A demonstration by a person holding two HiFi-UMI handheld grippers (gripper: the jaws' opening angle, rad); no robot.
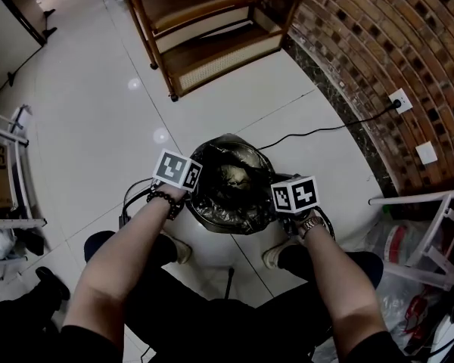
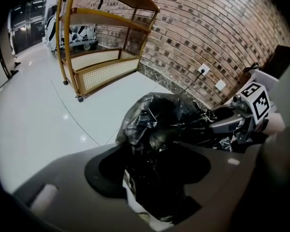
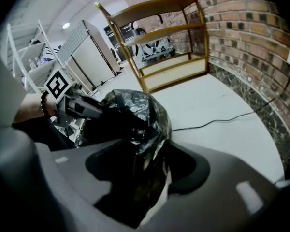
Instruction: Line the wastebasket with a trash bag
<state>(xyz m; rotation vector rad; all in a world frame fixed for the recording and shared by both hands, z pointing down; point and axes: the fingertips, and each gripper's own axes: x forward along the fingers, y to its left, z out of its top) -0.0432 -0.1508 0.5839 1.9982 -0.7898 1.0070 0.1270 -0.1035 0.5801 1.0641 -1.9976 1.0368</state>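
Straddling trash bag rim: 2 grippers

**Person and hand-held tools.** The left gripper and right gripper had smooth grey moulded bodies. Each bore a white cube with black square markers: the left marker cube and the right marker cube, either side of the wastebasket. Left of the wastebasket was a dark beaded bracelet, right of it a metal-link watch. On its near side were black trousers and pale shoes.

Left gripper, right gripper: jaws apart
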